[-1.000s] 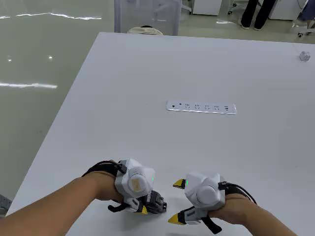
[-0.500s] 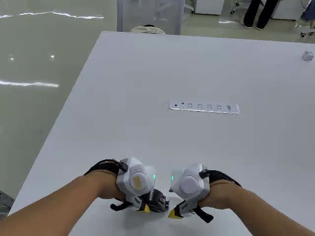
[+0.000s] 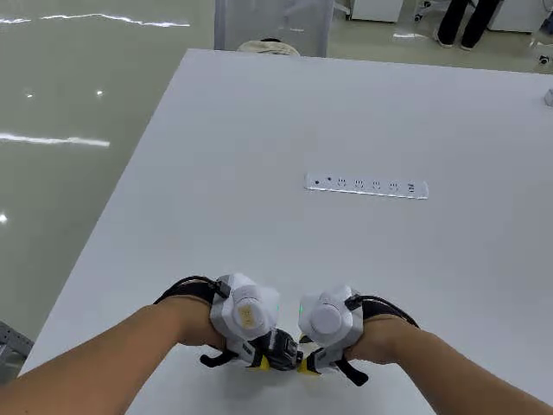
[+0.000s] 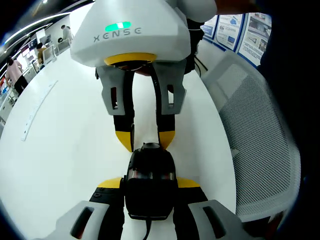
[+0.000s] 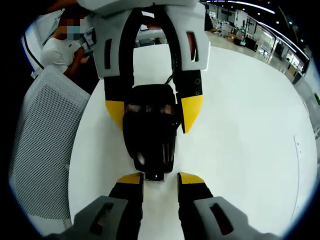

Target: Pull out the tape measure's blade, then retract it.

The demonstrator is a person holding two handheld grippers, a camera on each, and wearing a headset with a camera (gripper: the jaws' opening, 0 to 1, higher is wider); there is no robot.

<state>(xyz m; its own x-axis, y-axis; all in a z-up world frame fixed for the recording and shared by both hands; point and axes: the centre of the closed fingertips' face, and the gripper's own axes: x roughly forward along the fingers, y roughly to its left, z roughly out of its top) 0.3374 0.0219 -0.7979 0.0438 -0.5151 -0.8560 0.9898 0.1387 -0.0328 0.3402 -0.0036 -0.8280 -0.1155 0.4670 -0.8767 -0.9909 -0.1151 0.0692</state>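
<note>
Tape measure (image 4: 150,185): black case, lying at the near edge of the white table (image 3: 346,112), between the two claws. Left claw (image 4: 149,183): clenched on the case, one yellow-tipped jaw pressed to each side; in the head view it sits on the left (image 3: 263,363), held in a gloved hand (image 3: 186,316). Right claw (image 5: 160,179): facing the left one from the right, jaws narrowed to either side of the small tab at the case's nose; whether they pinch the tab or merely flank it cannot be told. In the left gripper view the right claw's yellow tips straddle the same end of the case. The case's nose points right, towards the right claw. Mesh-backed chair (image 5: 40,135): just off the near table edge. Power strip (image 3: 366,185): white, flat on the table, well beyond both claws, lying left to right. Floor (image 3: 78,104): glossy, pale green, left of the table and beyond it. A person's legs (image 3: 467,22): standing on the floor past the far edge.
</note>
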